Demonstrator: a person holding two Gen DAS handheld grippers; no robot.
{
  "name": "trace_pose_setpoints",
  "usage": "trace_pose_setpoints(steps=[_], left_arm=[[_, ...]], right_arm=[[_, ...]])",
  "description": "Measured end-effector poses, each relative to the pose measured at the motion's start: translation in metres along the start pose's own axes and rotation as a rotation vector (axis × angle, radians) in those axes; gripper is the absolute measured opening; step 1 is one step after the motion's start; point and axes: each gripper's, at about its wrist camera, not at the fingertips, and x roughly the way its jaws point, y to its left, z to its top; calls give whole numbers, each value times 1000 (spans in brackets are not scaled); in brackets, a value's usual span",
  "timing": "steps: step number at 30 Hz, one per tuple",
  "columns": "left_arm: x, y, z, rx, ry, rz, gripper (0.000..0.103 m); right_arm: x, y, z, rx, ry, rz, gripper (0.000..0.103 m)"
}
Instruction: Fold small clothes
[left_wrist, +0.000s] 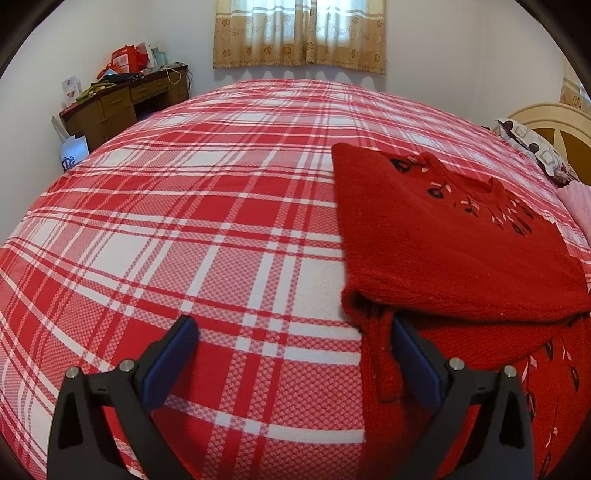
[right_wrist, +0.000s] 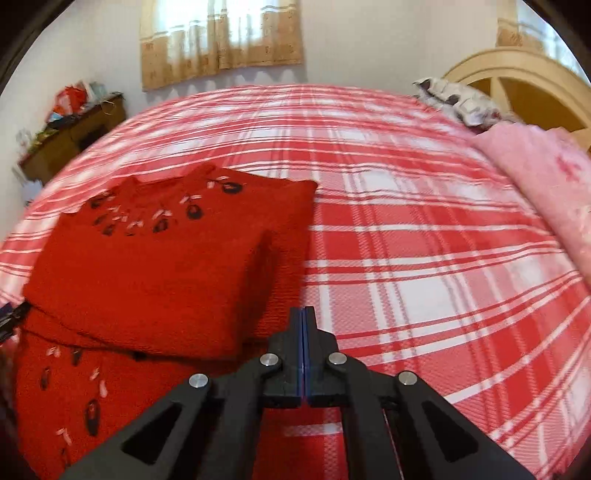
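Observation:
A red knitted sweater (left_wrist: 443, 240) with dark embroidered flowers lies folded over on a red-and-white plaid bedspread (left_wrist: 221, 221). Its upper half is doubled onto the lower half. My left gripper (left_wrist: 293, 332) is open at the sweater's near left edge. Its right finger (left_wrist: 410, 350) rests over the lower layer and its left finger over bare bedspread. In the right wrist view the sweater (right_wrist: 147, 266) sits to the left. My right gripper (right_wrist: 303, 314) is shut beside the sweater's right edge, with no cloth visible between its pads.
A wooden desk (left_wrist: 122, 99) piled with clutter stands at the far left by the wall. A patterned pillow (right_wrist: 461, 99), a pink blanket (right_wrist: 546, 177) and the bed's headboard (right_wrist: 517, 74) lie at the right. A curtained window (left_wrist: 299, 33) is behind the bed.

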Motion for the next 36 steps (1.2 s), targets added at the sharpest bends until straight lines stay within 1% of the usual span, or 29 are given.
trace_pose_setpoints(steps=[1,3,4,5,6,7,8,9,10,11,13,14,15,16,17,18,20,21,22,25,27,28,31,36], left_arm=[[0,0,0,2,-1,1,103],[0,0,0,3,-2,1,103],[0,0,0,4,-2,1,103],[-2,0,-1,4,-3,-1,103],[-5,0,-2,6,-11,-7,103],[-9,0,-4,10,-25,-17,103],[-16,2,-7,14,-36,-17,103],[-22,7,-9,3,-53,-13,103],[-30,11,-11,-12,-77,-15,103],[-41,17,-13,-20,-112,-7,103],[-55,22,-8,-26,-166,30,103],[-58,22,-3,-29,-186,36,103],[-58,20,3,-25,-188,39,103],[-55,17,9,-18,-179,40,103],[-50,12,17,-9,-173,37,103],[-47,7,21,2,-174,38,103],[-32,-11,30,59,-156,59,103],[-25,-17,34,79,-138,62,103],[-20,-21,34,89,-127,65,103],[-2,-29,28,124,-65,96,103],[8,-28,19,128,-32,77,103],[9,-25,18,121,-32,61,103],[8,-25,17,117,-28,51,103],[6,-28,16,123,-35,62,103]], right_arm=[[-2,-1,-1,4,-7,-7,0],[-10,-11,0,50,-28,25,0],[-14,-11,0,59,-35,22,1],[-19,-12,2,64,-50,15,6],[-25,-11,4,61,-70,19,29],[-32,-8,7,58,-95,46,47],[-35,-4,9,58,-111,68,72],[-39,3,13,52,-131,106,73],[-39,12,16,35,-131,126,73],[-37,21,19,14,-123,142,73],[-27,45,24,-28,-94,203,73],[-22,54,25,-49,-79,224,71],[-17,61,26,-68,-63,224,65],[-8,69,26,-92,-37,194,60],[1,71,25,-99,-9,169,52],[9,69,23,-92,20,158,48],[23,59,17,-83,75,128,47],[24,55,14,-89,77,128,43],[22,50,11,-99,61,143,43],[18,43,6,-113,57,145,42],[18,42,3,-122,44,142,42],[19,43,3,-125,37,137,42],[22,46,4,-128,22,116,42],[16,43,-2,-104,8,122,42]])
